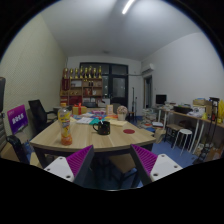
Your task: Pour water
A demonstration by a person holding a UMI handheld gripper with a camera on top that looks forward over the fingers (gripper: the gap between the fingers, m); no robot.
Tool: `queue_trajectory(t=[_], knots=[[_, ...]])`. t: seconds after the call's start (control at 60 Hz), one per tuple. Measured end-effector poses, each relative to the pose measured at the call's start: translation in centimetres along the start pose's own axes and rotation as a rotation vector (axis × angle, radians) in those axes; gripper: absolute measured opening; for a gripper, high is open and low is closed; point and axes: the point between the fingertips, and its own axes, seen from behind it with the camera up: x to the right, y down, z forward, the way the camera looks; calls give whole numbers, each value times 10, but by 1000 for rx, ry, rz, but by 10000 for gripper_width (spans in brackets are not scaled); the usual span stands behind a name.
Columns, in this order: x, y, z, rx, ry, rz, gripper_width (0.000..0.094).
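A wooden table [95,137] stands well beyond the fingers. On its left part stands a tall bottle [66,125] of orange drink with a coloured label. A dark cup-like thing [102,127] sits near the table's middle, with small items around it. My gripper [112,163] is open and empty, held in the air short of the table's near edge; its two magenta pads [76,160] are wide apart with nothing between them.
Dark office chairs [41,112] stand left of the table. A shelf with bottles [85,82] lines the back wall. A desk with a monitor and boxes [190,112] and a white stool [184,138] stand at the right. A purple sign [17,118] is at far left.
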Motion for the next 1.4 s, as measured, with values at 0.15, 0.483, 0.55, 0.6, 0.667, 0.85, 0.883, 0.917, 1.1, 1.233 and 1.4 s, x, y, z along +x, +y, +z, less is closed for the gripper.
queue_trajectory(t=[0.15,0.483,0.55,0.6,0.667,0.85,0.883,0.917,1.1,1.233,1.4], knots=[[4,0,9,10,11,8,816],[-57,-11,74,77,-120,-15,824],[-90,-10,100,90,-150,-4,823],[-113,-11,120,90,-178,5,824],[-150,-14,149,104,-210,2,824],[-234,-13,205,107,-268,-41,811],[-244,-12,214,104,-269,-44,809],[-250,-11,222,102,-259,-45,808],[-258,-18,263,107,-124,-68,495],[-260,-20,263,112,-128,-100,470],[-273,-19,266,82,-186,-104,369]])
